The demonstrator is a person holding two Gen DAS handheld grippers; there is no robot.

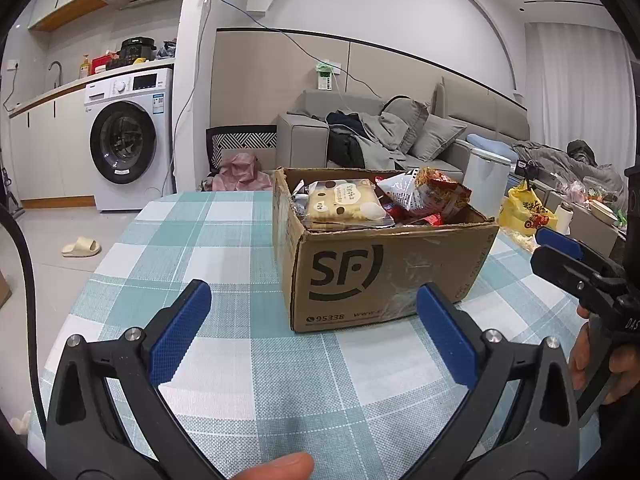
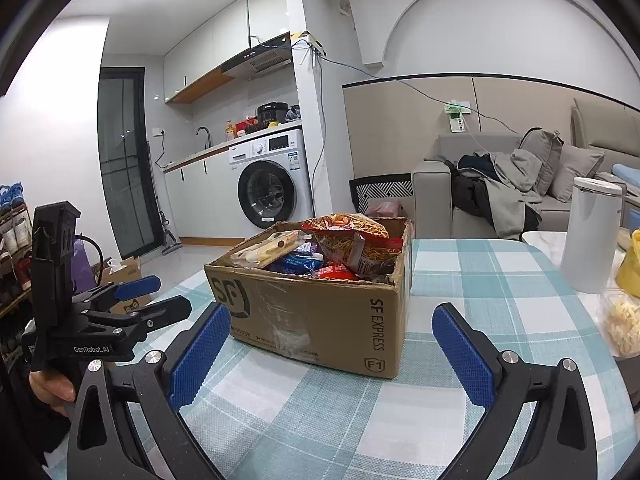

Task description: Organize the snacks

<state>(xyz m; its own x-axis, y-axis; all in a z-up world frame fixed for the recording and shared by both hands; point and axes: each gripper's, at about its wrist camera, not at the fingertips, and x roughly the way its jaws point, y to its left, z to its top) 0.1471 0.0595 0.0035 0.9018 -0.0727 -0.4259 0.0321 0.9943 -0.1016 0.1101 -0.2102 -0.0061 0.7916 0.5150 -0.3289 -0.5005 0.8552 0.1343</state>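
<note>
L tool (image 1: 314, 332) is held over the checked bench (image 1: 224, 248), fingers wide apart, nothing gripped. Box (image 1: 384, 264) is set mid-bench w/ snacks (image 1: 344, 202) heaped inside. R tool (image 2: 332, 354) is likewise spread apart, empty, near box.

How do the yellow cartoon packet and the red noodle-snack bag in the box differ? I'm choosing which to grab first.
The yellow cartoon packet lies flat near the box's left side; the red noodle-snack bag is crumpled and piled higher. The packet is pale yellow, the bag red and orange. Both lie in the cardboard box.
</note>
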